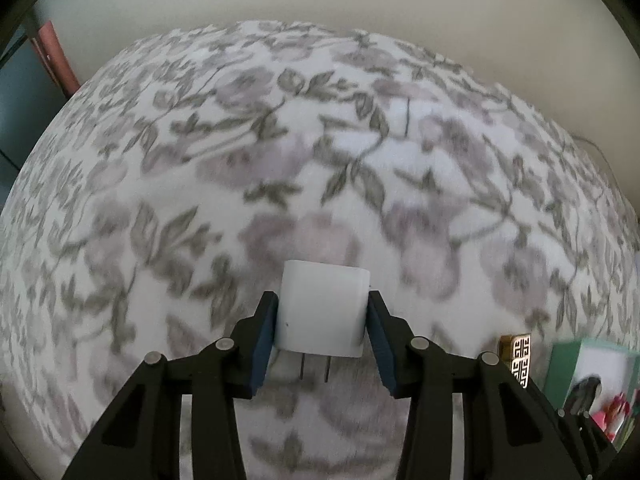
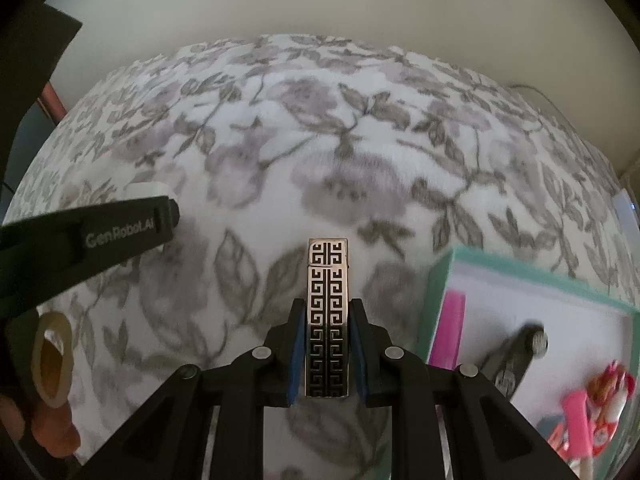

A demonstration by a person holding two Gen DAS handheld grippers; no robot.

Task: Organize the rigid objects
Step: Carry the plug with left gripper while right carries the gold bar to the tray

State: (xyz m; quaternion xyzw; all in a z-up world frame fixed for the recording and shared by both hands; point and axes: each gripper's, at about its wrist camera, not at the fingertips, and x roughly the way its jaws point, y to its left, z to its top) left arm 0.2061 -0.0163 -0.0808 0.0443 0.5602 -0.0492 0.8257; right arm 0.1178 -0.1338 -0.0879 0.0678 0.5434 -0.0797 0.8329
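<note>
Black linkage arms fill the bottom of both wrist views, so I read everything past them. Largest is the floral bedspread (image 1: pixel 200 184), soft and rumpled, which is my guess why neither item is resting on it. Next in size is the green-rimmed tray (image 2: pixel 440 280) at my right, white inside, already holding a pink bar (image 2: pixel 450 328), a dark metal tool (image 2: pixel 514 354) and a red-and-pink toy (image 2: pixel 604 388); I judge it the collecting spot. My left gripper (image 1: pixel 322 312) is closed on the white plug adapter (image 1: pixel 322 304), pads on its flat sides, prongs pointing back toward the camera, well left of the tray. My right gripper (image 2: pixel 327 344) is clamped narrow on the patterned metal lighter (image 2: pixel 327 320), gripped across its thin width with the cap end forward, just beside the tray's near-left corner. I expect the lighter goes in first, being nearer.
</note>
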